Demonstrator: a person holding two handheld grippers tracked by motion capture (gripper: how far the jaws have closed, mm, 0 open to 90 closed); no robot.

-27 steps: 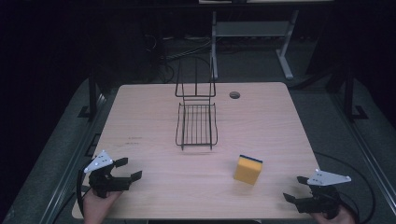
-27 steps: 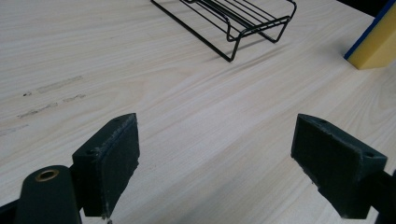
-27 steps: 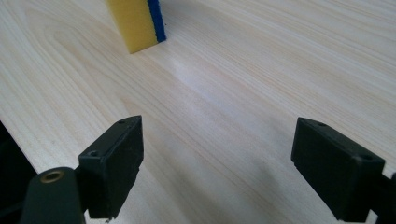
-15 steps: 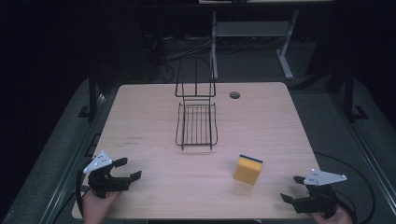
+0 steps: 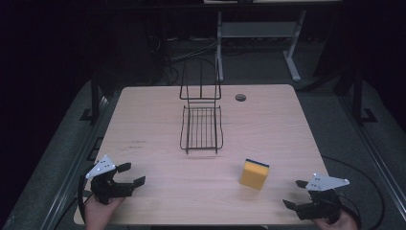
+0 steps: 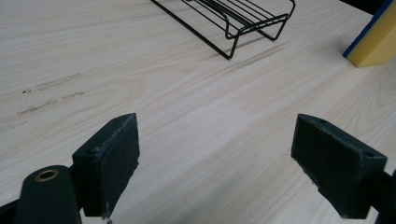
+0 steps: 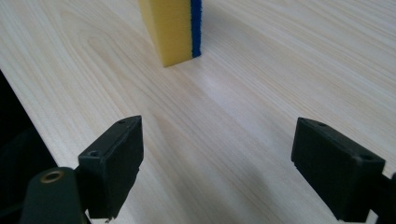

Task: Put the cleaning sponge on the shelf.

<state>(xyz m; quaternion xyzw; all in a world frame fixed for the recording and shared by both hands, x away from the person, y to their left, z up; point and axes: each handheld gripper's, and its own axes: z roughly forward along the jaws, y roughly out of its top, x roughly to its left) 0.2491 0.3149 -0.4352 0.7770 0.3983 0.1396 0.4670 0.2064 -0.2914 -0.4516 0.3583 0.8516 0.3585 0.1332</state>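
Note:
A yellow sponge with a blue scouring side [image 5: 254, 174] stands on edge on the wooden table [image 5: 158, 115], right of centre near the front. In the right gripper view the sponge [image 7: 170, 29] is ahead of the jaws, and in the left gripper view the sponge [image 6: 376, 39] sits far right. A black wire rack [image 5: 201, 125] rests mid-table, its near end [image 6: 243, 21] seen from the left gripper. My left gripper [image 5: 131, 174] hovers open at the front left corner, nothing between its jaws. My right gripper [image 5: 295, 194] is open at the front right, a short way from the sponge.
A small round cable hole [image 5: 240, 97] lies near the table's far edge. A grey desk frame [image 5: 258, 29] stands behind the table on the dark floor. Faint smudges [image 6: 51, 91] mark the wood ahead of the left gripper.
The right gripper has shifted slightly left, toward the sponge. The left gripper, the sponge and the rack have stayed put.

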